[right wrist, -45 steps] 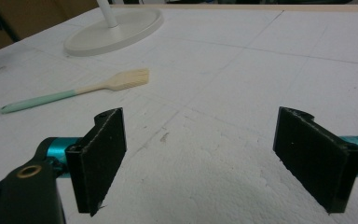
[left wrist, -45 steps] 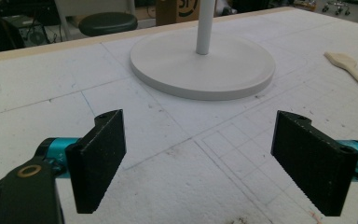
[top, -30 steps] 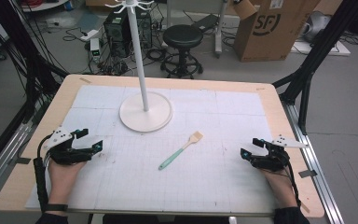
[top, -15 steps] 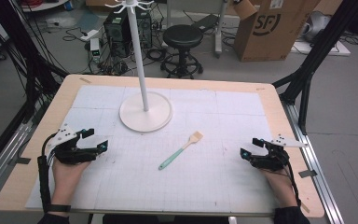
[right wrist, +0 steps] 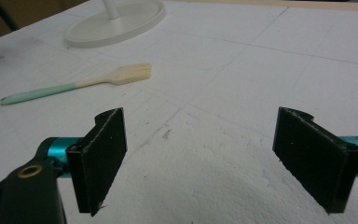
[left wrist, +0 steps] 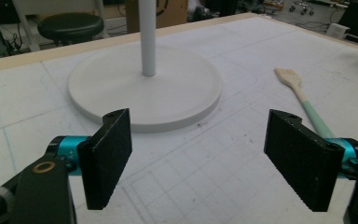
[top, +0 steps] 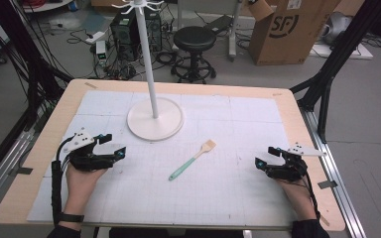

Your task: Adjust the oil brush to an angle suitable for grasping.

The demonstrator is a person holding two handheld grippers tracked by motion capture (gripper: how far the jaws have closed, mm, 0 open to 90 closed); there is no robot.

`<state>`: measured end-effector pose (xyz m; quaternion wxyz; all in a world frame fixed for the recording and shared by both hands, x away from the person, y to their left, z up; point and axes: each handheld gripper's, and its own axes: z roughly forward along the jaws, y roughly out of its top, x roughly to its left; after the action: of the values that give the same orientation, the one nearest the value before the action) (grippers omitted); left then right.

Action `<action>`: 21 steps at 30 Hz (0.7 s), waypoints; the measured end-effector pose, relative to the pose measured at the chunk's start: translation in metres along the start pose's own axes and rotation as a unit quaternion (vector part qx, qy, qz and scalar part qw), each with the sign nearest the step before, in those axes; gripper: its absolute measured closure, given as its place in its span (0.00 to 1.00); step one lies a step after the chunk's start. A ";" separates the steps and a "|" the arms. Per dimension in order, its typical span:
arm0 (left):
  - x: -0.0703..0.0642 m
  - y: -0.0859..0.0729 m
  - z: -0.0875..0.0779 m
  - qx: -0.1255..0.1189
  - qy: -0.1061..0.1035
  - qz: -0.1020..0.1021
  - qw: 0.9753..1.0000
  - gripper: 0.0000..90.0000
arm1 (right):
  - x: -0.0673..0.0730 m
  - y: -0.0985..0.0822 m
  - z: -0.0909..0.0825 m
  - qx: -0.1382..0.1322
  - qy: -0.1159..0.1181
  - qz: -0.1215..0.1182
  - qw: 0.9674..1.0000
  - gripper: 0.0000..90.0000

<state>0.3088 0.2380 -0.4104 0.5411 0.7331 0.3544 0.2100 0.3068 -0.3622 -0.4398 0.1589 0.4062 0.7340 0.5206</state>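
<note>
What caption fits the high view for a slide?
Two open grippers, left gripper and right gripper, flank a spatula near a white stand.

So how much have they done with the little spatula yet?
Nothing looks done so far: the spatula lies flat on the white mat, in front of the white stand, and nothing touches it. In hand: the left gripper has its jaws open and empty, though they have just been closing a little. The right gripper rests open too. Picking up the spatula is probably still left.

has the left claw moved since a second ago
Yes. The left claw has shifted toward the stand's round base and the spatula, jaws closing slightly, nothing between them.
</note>
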 end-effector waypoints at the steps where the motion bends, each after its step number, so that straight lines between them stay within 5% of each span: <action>1: -0.002 0.002 0.002 0.001 -0.003 -0.002 1.000 0.27 | 0.000 0.000 0.000 -0.002 0.001 0.001 1.000 0.19; 21: -0.058 0.033 0.071 0.028 -0.074 0.018 0.997 0.31 | -0.002 0.003 0.002 -0.002 0.004 0.002 1.000 0.19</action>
<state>0.3289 0.1438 -0.3980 0.5412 0.7679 0.3055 0.1551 0.3105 -0.3615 -0.4387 0.1558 0.4051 0.7329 0.5239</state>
